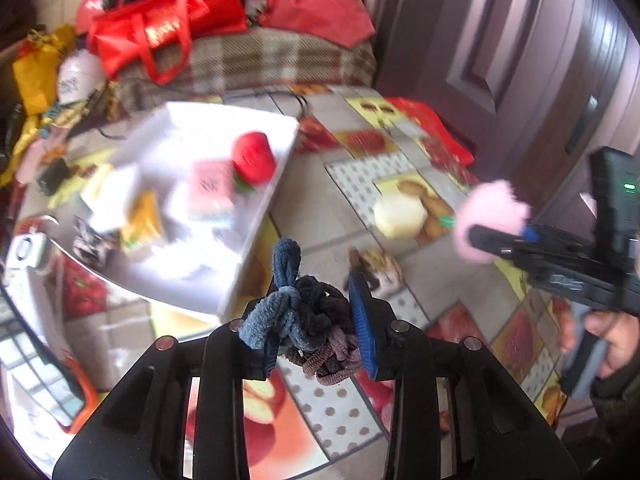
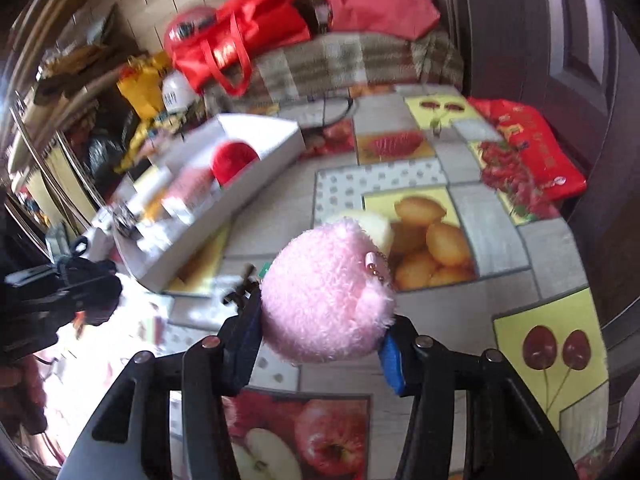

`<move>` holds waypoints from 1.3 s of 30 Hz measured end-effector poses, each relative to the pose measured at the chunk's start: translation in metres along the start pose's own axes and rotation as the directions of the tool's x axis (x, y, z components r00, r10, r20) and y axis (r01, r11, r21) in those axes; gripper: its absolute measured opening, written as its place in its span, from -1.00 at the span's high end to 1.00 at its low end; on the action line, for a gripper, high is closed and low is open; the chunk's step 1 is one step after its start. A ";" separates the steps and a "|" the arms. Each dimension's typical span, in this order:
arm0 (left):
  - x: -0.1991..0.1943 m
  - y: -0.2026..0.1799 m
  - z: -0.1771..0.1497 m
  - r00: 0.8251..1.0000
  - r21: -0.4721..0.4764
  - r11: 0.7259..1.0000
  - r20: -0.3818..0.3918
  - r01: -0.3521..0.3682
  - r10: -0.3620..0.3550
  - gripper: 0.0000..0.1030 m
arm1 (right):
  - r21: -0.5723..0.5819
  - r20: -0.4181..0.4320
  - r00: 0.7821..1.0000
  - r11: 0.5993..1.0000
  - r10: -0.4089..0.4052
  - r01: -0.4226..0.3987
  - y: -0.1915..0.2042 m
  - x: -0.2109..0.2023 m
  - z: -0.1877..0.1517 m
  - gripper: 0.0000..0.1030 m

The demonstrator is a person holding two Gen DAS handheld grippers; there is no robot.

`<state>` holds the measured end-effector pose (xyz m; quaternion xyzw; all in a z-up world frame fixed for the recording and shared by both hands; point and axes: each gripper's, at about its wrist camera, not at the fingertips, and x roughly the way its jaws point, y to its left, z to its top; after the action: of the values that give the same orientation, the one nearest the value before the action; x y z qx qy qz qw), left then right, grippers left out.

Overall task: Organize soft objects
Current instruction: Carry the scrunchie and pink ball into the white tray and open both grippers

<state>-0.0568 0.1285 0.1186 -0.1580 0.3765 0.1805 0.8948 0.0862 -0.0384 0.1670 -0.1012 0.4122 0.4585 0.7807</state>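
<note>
Fluffy pink round plush (image 2: 326,300), ribbed knotted hair ties (image 1: 308,320).

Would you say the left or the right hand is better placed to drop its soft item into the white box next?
Probably left: its tongs grip the hair ties right beside the white box.

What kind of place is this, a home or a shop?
Most likely a home, a lived-in dining or sitting corner. A table under a fruit-print cloth stands by a plaid-covered couch piled with red bags, next to a panelled door.
</note>
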 end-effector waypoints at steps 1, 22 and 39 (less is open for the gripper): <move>-0.006 0.001 0.003 1.000 -0.004 1.000 0.017 -0.019 0.020 0.40 | 0.006 0.025 1.000 1.000 0.016 -0.016 0.003 -0.010 0.004 0.01; -0.069 0.043 0.010 0.978 -0.115 0.986 0.152 -0.124 0.141 0.40 | -0.047 0.162 0.973 0.986 0.164 -0.159 0.057 -0.055 0.053 0.00; -0.071 0.065 0.009 0.974 -0.168 0.977 0.159 -0.134 0.161 0.40 | -0.082 0.155 0.967 0.978 0.204 -0.194 0.074 -0.048 0.069 0.00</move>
<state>-0.1265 0.1753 0.1669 -0.1830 0.2933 0.2884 0.8930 0.0532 0.0096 0.2624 -0.0473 0.3398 0.5547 0.7581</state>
